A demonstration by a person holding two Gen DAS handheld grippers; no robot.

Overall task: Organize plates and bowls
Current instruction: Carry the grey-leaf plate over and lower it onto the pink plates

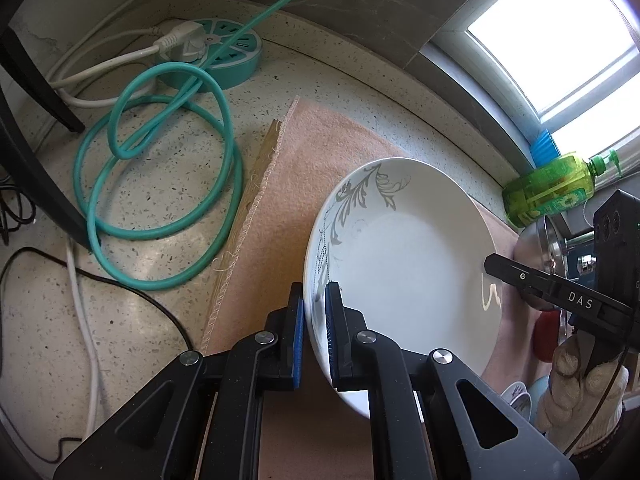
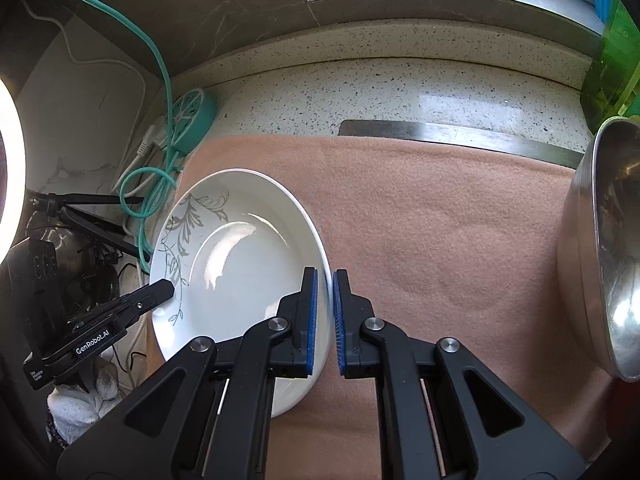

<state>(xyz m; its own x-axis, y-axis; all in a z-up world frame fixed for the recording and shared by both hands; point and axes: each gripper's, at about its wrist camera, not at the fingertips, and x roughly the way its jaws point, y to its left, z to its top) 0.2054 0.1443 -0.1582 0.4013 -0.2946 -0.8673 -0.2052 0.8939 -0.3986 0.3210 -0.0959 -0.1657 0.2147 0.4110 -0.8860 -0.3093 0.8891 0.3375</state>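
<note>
I am clamping the white plate [image 1: 400, 264] by opposite rims: left gripper [image 1: 314, 320] nearside, right gripper [image 2: 325, 312] farside, both jaws closed on it.

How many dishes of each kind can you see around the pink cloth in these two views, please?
White plate with grey leaf pattern: 1
Steel bowl: 1
Small patterned dish, partly hidden at the edge: 1
Total: 3
</note>
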